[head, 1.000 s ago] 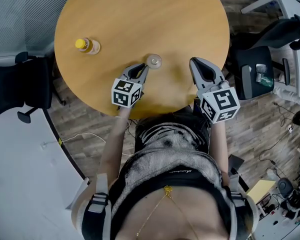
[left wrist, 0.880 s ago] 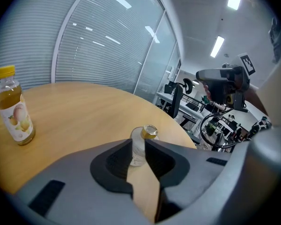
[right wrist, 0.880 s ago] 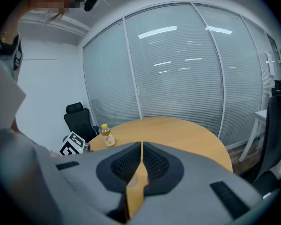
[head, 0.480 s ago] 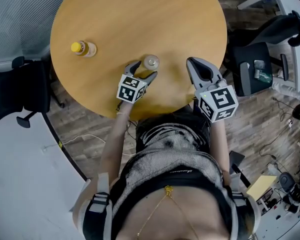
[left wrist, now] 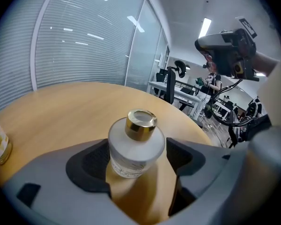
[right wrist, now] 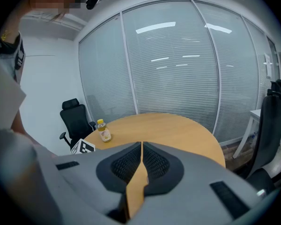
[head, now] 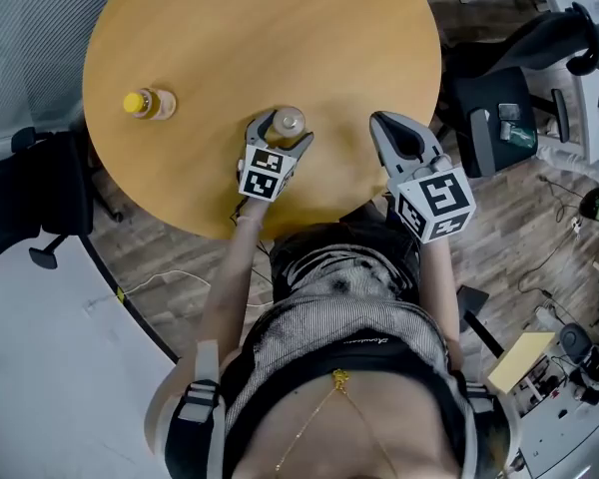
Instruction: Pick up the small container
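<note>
Container [left wrist: 135, 150] stands upright on table [left wrist: 61, 108], gold cap [left wrist: 140, 124] up, axis vertical

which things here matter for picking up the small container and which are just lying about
Job: small container, standing between the left gripper's jaws, which have just been opening; table under it.
Lying about: yellow-capped bottle; right gripper, shut, empty; office chair.

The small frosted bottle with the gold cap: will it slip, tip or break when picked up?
The small frosted bottle with the gold cap looks like glass: probably rigid, heavy for its size, breakable if dropped. Its smooth wall may slip or twist in a grip. Squat and upright on the round wooden table, it seems unlikely to tip.
</note>
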The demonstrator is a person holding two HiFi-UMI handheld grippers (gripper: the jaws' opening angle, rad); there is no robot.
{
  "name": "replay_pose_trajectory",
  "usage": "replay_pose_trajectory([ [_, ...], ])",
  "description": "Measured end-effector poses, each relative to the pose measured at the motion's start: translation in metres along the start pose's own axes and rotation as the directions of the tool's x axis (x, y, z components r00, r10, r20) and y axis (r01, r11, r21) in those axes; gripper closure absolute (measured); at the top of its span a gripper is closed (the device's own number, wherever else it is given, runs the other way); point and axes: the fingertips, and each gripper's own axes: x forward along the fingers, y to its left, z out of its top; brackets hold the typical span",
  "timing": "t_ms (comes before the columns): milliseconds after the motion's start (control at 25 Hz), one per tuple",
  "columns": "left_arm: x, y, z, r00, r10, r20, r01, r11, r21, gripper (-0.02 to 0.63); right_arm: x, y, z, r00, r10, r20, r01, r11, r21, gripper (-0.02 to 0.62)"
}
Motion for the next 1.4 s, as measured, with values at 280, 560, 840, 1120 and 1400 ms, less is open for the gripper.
replay_pose_trajectory([
  [280, 0.008, 0.004, 0.006, 0.999, 0.016, 0.037, -0.016, 1.000, -0.004, 0.249, -0.003, -0.001, 0.001, 1.000, 0.022, -0.002, -0.022, 1.000, -0.020, 0.571],
  [560, 0.020, 0.005, 0.001, 0.998, 0.064, 0.019, -0.065, 0.996, 0.065, 0.249, -0.006, -0.004, 0.007, 0.999, 0.043, 0.014, -0.043, 0.999, -0.020, 0.571],
  [840, 0.020, 0.007, 0.001, 0.996, 0.083, 0.021, -0.084, 0.995, 0.050, 0.250, -0.009, -0.010, 0.005, 0.999, 0.047, 0.011, -0.047, 0.999, -0.017, 0.571],
  [1120, 0.020, 0.005, 0.000, 0.998, 0.065, 0.025, -0.066, 0.997, 0.047, 0.249, -0.008, -0.011, 0.006, 0.998, 0.063, 0.022, -0.063, 0.998, -0.012, 0.571],
  [1400, 0.020, 0.006, -0.001, 0.998, 0.055, 0.029, -0.056, 0.998, 0.028, 0.250, -0.004, -0.007, 0.008, 0.997, 0.076, 0.020, -0.076, 0.997, -0.013, 0.571],
])
